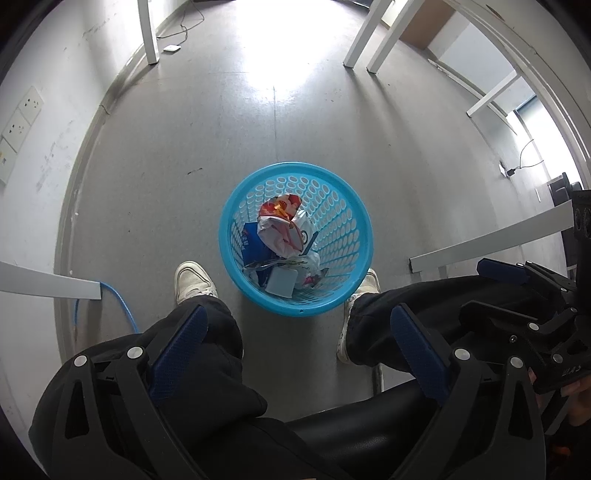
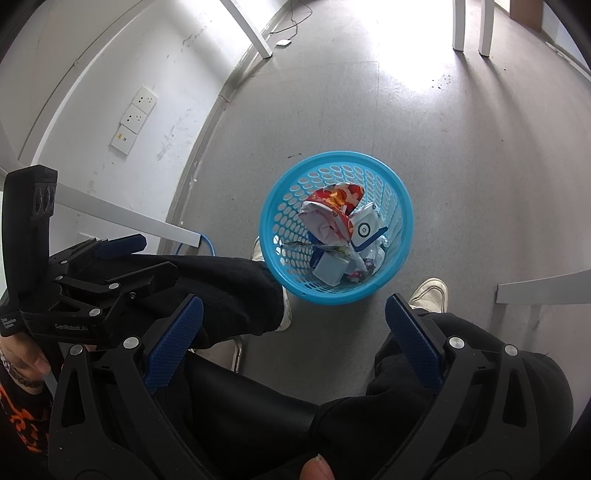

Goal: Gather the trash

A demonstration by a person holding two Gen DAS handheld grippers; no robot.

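A round blue plastic basket (image 1: pixel 229 206) stands on the grey floor between a seated person's feet. It holds a crumpled red and white wrapper (image 1: pixel 280 221), a blue carton (image 1: pixel 253 240) and a pale square box (image 1: pixel 282 282). The right wrist view shows the same basket (image 2: pixel 269 206) with the wrapper (image 2: pixel 328 214) and a white box with a blue ring (image 2: pixel 365 225). My left gripper (image 1: pixel 299 332) is open and empty, held above the person's knees, short of the basket. My right gripper (image 2: pixel 293 314) is open too, with nothing between its fingers.
Black-trousered legs (image 1: pixel 207 332) and white shoes (image 1: pixel 192 280) flank the basket. White table legs (image 1: pixel 149 33) stand around the floor. A blue cable (image 1: pixel 122 302) runs by the left wall, which has sockets (image 2: pixel 135 118). A black seat (image 1: pixel 351 424) is below me.
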